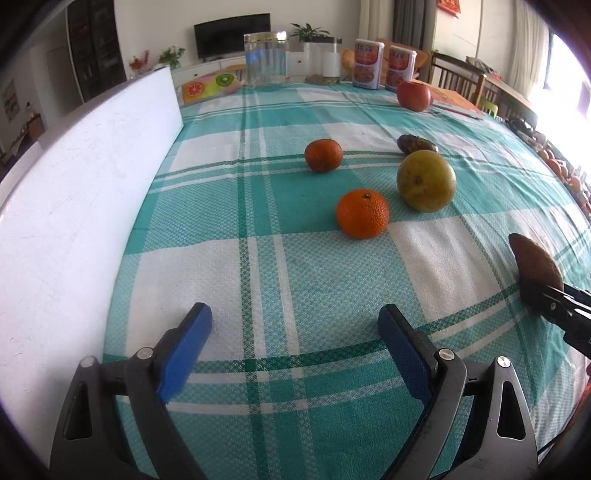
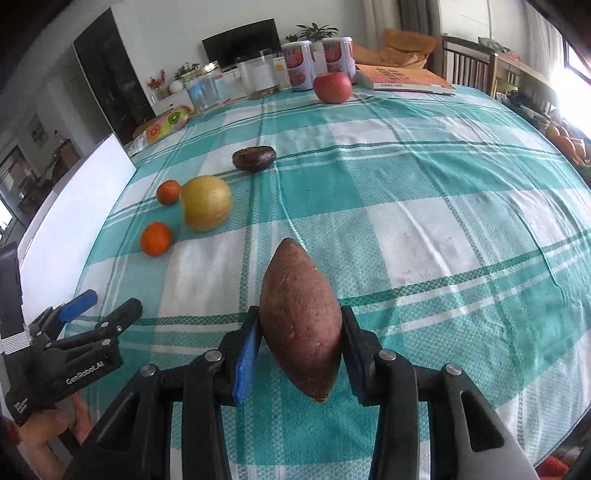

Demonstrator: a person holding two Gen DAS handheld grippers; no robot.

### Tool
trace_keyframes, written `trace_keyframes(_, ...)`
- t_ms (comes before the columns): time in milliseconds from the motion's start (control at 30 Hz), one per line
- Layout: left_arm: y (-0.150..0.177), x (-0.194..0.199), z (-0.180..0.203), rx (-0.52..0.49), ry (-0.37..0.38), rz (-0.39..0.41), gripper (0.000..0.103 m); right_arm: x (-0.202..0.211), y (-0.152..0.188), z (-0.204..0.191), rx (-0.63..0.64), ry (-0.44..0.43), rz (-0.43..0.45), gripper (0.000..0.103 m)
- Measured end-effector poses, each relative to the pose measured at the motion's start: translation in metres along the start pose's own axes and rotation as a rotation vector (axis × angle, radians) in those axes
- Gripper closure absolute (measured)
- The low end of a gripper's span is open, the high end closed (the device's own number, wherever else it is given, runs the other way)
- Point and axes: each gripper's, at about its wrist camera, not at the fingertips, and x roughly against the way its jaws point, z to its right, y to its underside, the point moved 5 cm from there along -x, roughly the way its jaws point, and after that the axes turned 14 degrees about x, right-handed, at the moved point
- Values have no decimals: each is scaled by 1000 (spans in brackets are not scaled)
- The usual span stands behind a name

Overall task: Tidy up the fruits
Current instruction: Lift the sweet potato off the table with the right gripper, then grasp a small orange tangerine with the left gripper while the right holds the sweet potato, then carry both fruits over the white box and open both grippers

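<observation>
Right wrist view has the right gripper clamped on the sweet potato, whose long axis runs straight ahead between the blue pads, its far tip aimed up the checked tablecloth. Ahead and to the left lies the fruit cluster: near orange, yellow pear, far orange. Beside them, the left gripper hangs spread wide and empty.

Checked cloth, white board at left; far off, jar, two cans, book, TV.
</observation>
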Motion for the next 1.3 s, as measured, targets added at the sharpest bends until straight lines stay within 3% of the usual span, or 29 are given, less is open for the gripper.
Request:
trace_keyframes(100, 0, 0, 0, 0, -1, 0, 10, 1, -2, -1, 5, 25, 12, 60)
trace_keyframes(233, 0, 0, 1, 0, 6, -4, 9, 3, 0, 0, -14, -12, 38, 43)
trace_keyframes(333, -5, -1, 3, 4, 35, -38, 10, -1, 0, -1, -34, -31, 51, 41)
trace_keyframes(433, -22, -2, 20, 25, 150, -96, 10, -1, 1, -2, -42, -49, 60, 36)
trace_keyframes(600, -46, -17, 40, 3, 129, -75, 14, 0, 2, 0, -59, -69, 68, 35)
trace_keyframes(667, -46, -27, 45, -26, 109, -85, 40, 2, 3, 5, -88, -83, 77, 35)
trace_keyframes(700, -45, -31, 47, -44, 102, -100, 62, 3, 3, 8, -107, -96, 83, 35)
trace_keyframes(833, -38, -24, 53, -88, 121, -73, 69, 6, 3, 20, -200, -215, 100, 31)
trace_keyframes(933, -25, -10, 51, -96, 152, -78, 70, -3, -9, 16, -172, -300, -26, 30)
trace_keyframes(1100, -2, 18, 44, -93, 214, -120, 70, -21, -30, -3, 78, -207, -288, 31)
trace_keyframes(1133, -1, 26, 42, -89, 229, -125, 70, -24, -31, -4, 100, -188, -316, 36)
trace_keyframes(1167, 0, 35, 40, -84, 246, -128, 70, -26, -31, -5, 121, -163, -332, 43)
trace_keyframes(1200, 0, 45, 37, -78, 265, -129, 70, -26, -31, -4, 145, -120, -333, 60)
trace_keyframes(1300, -1, 81, 24, -58, 325, -125, 70, -19, -25, 3, 51, -173, -300, 62)
